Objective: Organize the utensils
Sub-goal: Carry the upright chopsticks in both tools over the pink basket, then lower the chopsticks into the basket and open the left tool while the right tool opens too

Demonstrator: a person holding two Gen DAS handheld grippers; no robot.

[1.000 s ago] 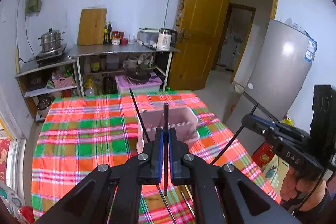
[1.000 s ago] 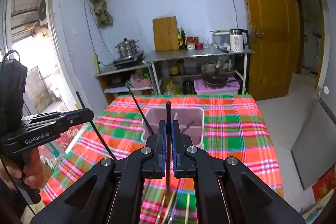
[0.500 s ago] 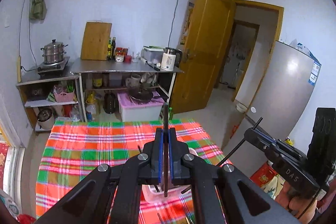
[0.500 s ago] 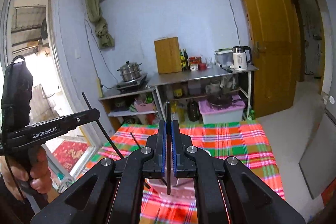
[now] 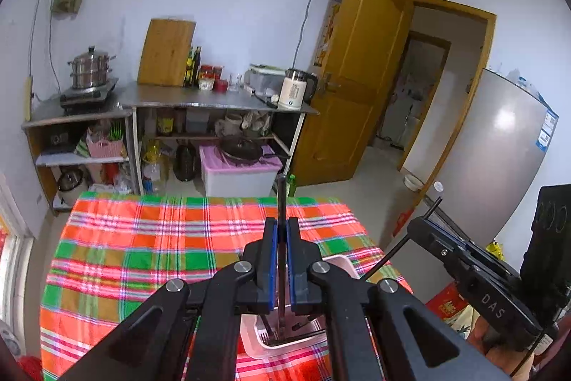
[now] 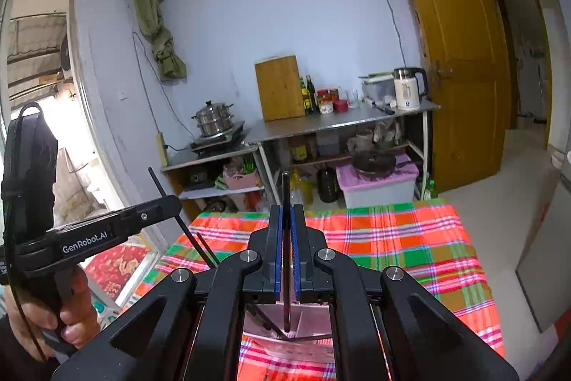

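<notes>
Chopsticks stand pinched in both grippers: the left gripper [image 5: 280,259] clamps one dark chopstick [image 5: 281,199] upright, and the right gripper [image 6: 286,252] clamps another chopstick [image 6: 285,195]. Just below them, a pink utensil basket [image 5: 339,261] sits on the plaid-clothed bench [image 5: 142,238]. A second ago the basket lay farther ahead; now it is nearly under the fingers. Beyond, a steel shelf [image 5: 214,102] lines the far wall.

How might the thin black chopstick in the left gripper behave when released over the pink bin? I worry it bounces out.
The chopstick looks stiff and straight, probably light. Pinched upright in the left gripper, it would likely drop end-first into the pink bin and then lean against a wall. Smooth and round, it may slide.
</notes>
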